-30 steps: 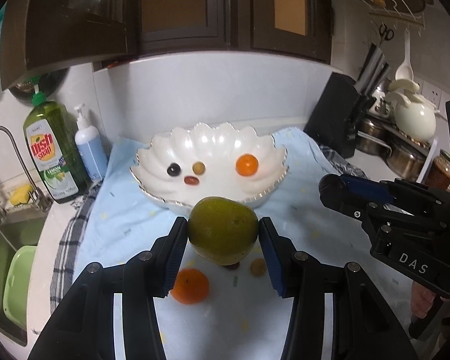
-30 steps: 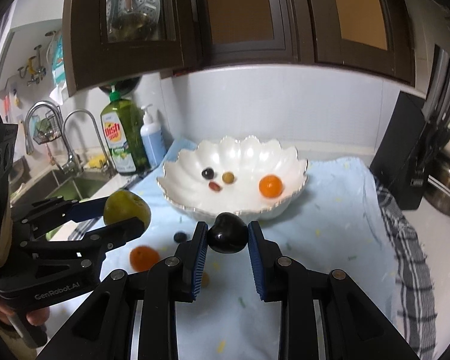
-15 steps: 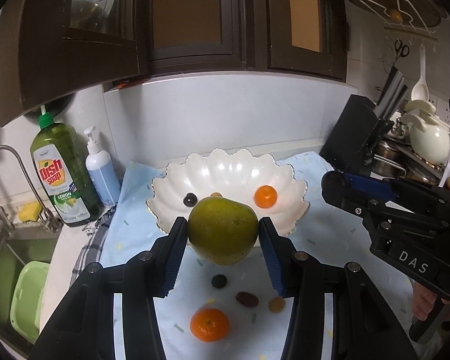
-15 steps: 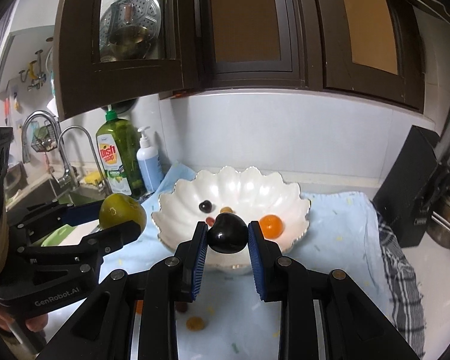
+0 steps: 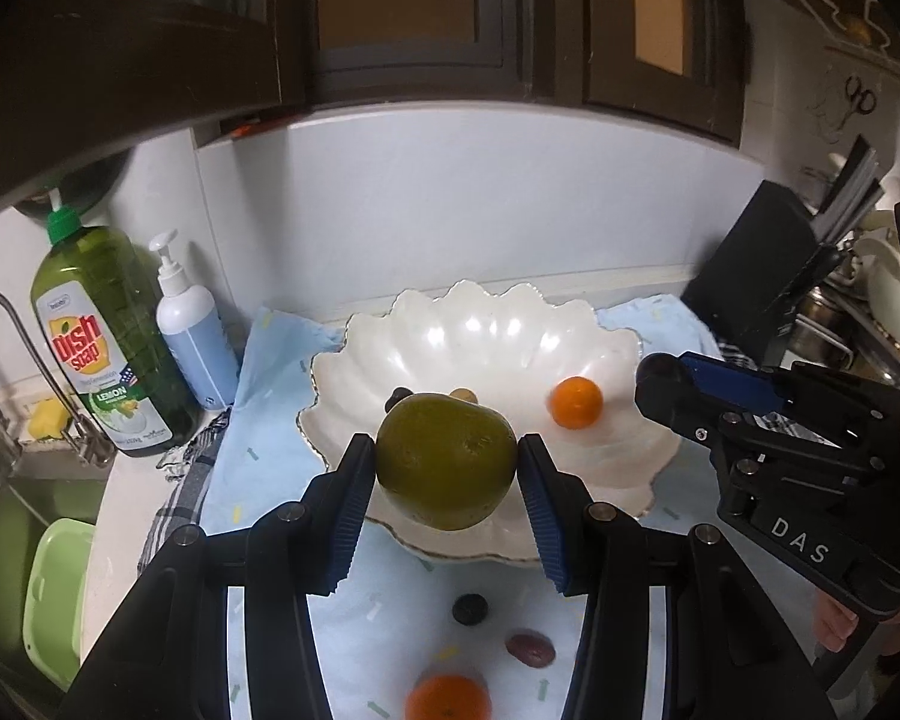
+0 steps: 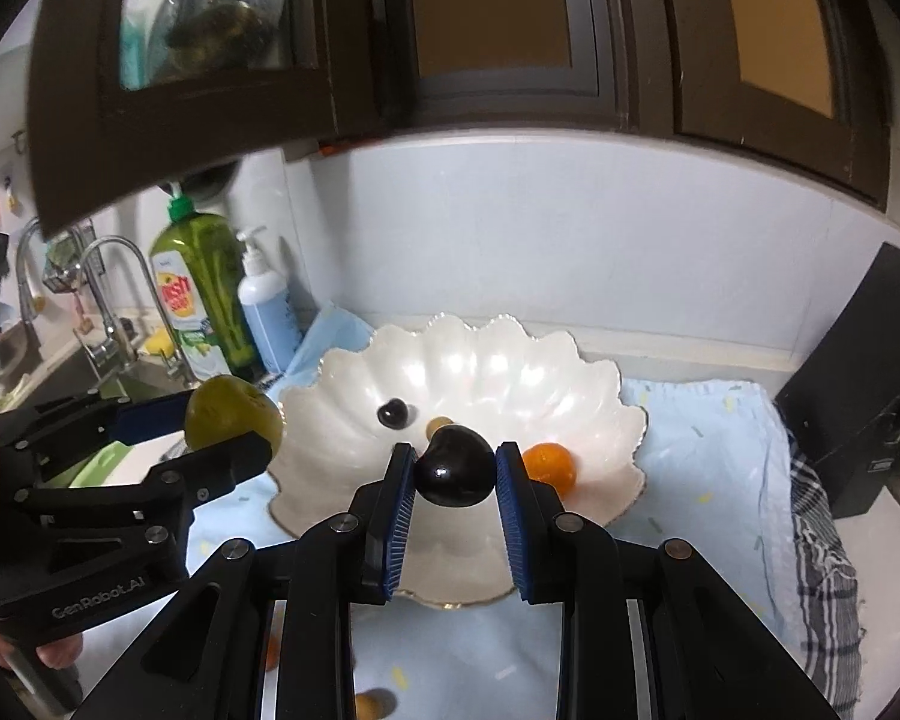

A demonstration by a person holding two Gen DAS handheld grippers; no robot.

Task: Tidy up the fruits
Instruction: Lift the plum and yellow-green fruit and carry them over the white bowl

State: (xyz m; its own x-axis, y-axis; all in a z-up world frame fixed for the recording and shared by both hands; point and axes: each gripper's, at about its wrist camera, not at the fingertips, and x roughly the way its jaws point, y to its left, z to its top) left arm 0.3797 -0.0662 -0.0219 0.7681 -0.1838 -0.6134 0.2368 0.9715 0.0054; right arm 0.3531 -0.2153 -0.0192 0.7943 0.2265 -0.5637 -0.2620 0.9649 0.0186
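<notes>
My left gripper [image 5: 447, 471] is shut on a large green fruit [image 5: 447, 461], held over the near rim of the white scalloped bowl [image 5: 498, 336]. The right gripper [image 6: 455, 471] is shut on a dark plum [image 6: 456, 465], also over the bowl's [image 6: 510, 372] front part. Inside the bowl lie a small orange [image 5: 576, 402], a dark grape [image 6: 392, 413] and a tan fruit partly hidden behind the plum. On the blue cloth [image 5: 270, 468] in front of the bowl rest a dark berry [image 5: 470, 608], a reddish grape [image 5: 529, 648] and an orange [image 5: 447, 697].
A green dish soap bottle [image 5: 108, 354] and a blue pump bottle [image 5: 195, 330] stand left of the bowl, beside the sink and tap [image 5: 24, 360]. A black knife block [image 5: 762, 288] and pots stand at the right. Dark cabinets hang overhead.
Both grippers have moved forward toward the bowl with their fruits still held; the bowl looks larger and nearer, and the loose fruits on the cloth slid lower in view.
</notes>
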